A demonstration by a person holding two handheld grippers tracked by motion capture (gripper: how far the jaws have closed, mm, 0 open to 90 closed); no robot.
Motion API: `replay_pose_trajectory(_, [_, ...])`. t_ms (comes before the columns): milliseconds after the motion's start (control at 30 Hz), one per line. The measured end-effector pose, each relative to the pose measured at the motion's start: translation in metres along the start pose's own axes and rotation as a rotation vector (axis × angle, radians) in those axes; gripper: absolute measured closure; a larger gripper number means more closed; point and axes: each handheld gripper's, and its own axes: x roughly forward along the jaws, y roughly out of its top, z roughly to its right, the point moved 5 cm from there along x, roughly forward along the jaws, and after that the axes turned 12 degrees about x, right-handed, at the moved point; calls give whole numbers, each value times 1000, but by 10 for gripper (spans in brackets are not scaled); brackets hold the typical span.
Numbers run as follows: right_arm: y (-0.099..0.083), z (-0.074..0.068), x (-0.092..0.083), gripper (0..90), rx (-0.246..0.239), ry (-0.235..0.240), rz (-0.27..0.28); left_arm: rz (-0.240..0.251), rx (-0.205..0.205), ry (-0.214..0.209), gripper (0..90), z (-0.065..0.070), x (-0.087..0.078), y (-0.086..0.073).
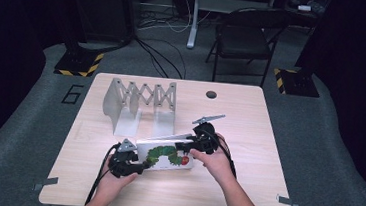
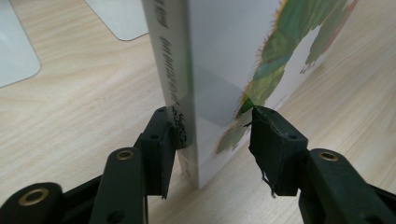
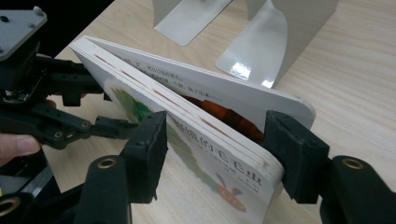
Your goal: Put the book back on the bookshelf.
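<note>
A white board book (image 1: 166,157) with a green caterpillar on its cover stands tilted on its long edge near the table's front middle. My left gripper (image 1: 141,167) is shut on its spine end. In the left gripper view the book (image 2: 219,70) rises between the jaws of the left gripper (image 2: 212,133), one pad on the spine and the other on the cover. My right gripper (image 1: 188,146) is shut on the book's other end. In the right gripper view the right gripper (image 3: 215,137) has the page block of the book (image 3: 187,135) between its pads, and the back cover is splayed a little open.
A grey metal expanding book rack (image 1: 141,102) stands just behind the book, and its flat feet (image 3: 257,51) lie close to the book's far side. The wooden table (image 1: 263,190) has a cable hole (image 1: 211,94) at the back. A folding chair (image 1: 247,38) stands beyond the table.
</note>
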Motion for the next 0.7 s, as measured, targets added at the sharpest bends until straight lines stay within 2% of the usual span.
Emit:
replay_pose_trajectory(67, [-1, -2, 0, 386, -14, 4, -12, -3, 31, 3, 535, 0, -2, -2])
replay_pose_trajectory(167, [-3, -2, 0, 380, -37, 14, -19, -4, 54, 3, 546, 0, -3, -3])
replay_pose_trajectory(233, [-5, -3, -2, 381, -15, 28, -23, -12, 71, -2, 546, 1, -4, -3])
replay_pose_trajectory(367, [-6, -1, -6, 394, -29, 53, -32, -20, 108, -2, 556, 2, -8, -4])
replay_pose_trajectory(567, [-8, 2, -12, 396, -33, 75, -30, 32, 89, -21, 559, 2, -20, 2])
replay_pose_trajectory(633, [-9, 4, -15, 391, -34, 80, -42, 58, 94, -18, 551, 2, -23, 5])
replay_pose_trajectory(700, [-9, 6, -16, 388, -38, 73, -49, 61, 108, -18, 545, 3, -26, 8])
